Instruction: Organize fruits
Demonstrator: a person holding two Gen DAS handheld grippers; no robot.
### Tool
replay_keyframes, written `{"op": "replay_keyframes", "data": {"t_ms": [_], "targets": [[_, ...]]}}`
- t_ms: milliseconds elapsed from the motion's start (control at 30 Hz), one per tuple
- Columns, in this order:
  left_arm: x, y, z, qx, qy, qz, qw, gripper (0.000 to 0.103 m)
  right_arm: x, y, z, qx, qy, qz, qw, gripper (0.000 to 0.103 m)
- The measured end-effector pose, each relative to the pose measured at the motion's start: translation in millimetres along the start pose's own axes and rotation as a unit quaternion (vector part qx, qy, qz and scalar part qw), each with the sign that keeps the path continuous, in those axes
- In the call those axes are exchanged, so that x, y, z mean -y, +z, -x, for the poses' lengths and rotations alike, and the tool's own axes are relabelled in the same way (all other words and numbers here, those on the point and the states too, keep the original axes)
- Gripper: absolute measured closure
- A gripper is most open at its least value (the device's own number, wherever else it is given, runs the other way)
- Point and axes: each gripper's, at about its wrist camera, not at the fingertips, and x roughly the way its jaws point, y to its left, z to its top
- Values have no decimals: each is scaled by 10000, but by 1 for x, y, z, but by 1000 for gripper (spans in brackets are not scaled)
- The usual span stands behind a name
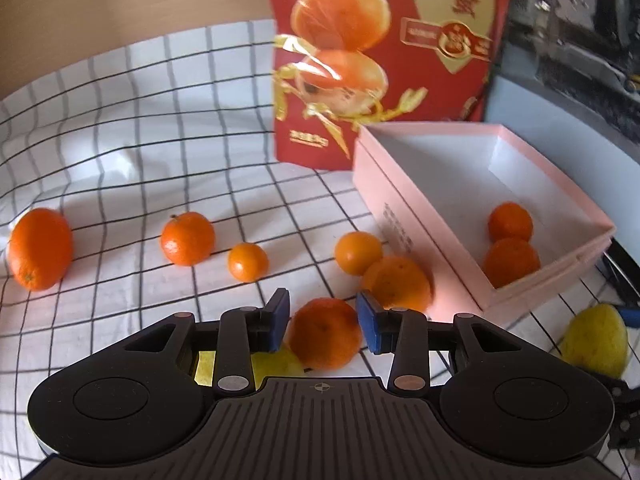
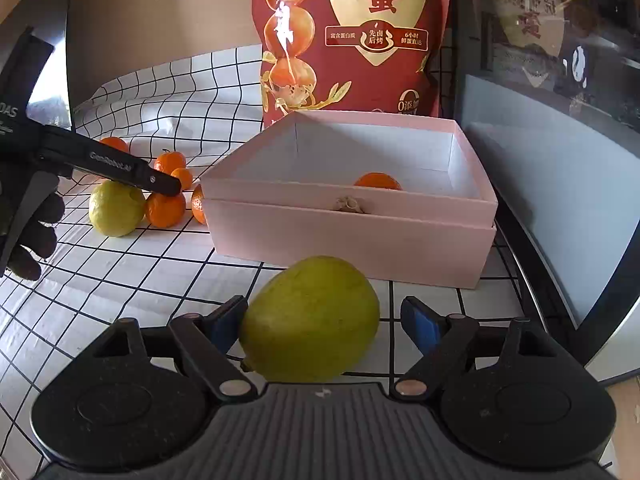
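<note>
My left gripper [image 1: 323,304] is open, its blue pads flanking an orange [image 1: 325,332] that lies on the checked cloth. In the right wrist view its tip [image 2: 172,188] hangs just over that orange [image 2: 165,210]. Several more oranges lie loose, from the far left [image 1: 40,248] up to the pink box [image 1: 420,216]. Two oranges [image 1: 512,260] sit inside the box [image 2: 348,236]. My right gripper [image 2: 323,306] is open around a yellow-green fruit [image 2: 312,320] on the cloth, with a gap at the right pad. A second yellow-green fruit [image 2: 116,208] lies beside the loose oranges.
A tall red snack bag [image 2: 352,40] stands behind the box. A dark glass-fronted appliance [image 2: 560,160] borders the cloth on the right. A gloved hand [image 2: 36,232] holds the left gripper. The checked cloth [image 1: 120,140] runs back to a wall.
</note>
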Motion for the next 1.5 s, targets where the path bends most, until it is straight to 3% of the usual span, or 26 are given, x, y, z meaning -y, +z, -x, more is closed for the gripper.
{"op": "replay_keyframes", "data": {"t_ms": [267, 467, 700, 933, 1000, 1167, 1500], "targets": [[17, -9, 1, -46, 71, -922, 9957, 57, 0, 0, 0, -7, 4, -19, 10000, 19], [26, -16, 0, 160, 213, -1175, 9927, 58, 1, 0, -2, -66, 5, -71, 10000, 19], [12, -26, 20, 316, -112, -520, 9981, 60, 2, 0, -1, -61, 0, -96, 9999, 19], [25, -57, 63, 637, -566, -171, 9962, 61, 3, 1, -3, -98, 9, -108, 9999, 19], [36, -69, 71, 689, -495, -306, 9959, 81, 3, 1, -3, -115, 8, -123, 9999, 19], [49, -81, 78, 725, -390, -454, 9956, 80, 4, 1, -4, -137, -1, -145, 9998, 19], [42, -87, 64, 632, -431, -162, 9969, 80, 4, 1, -5, -183, 38, -152, 9997, 19]]}}
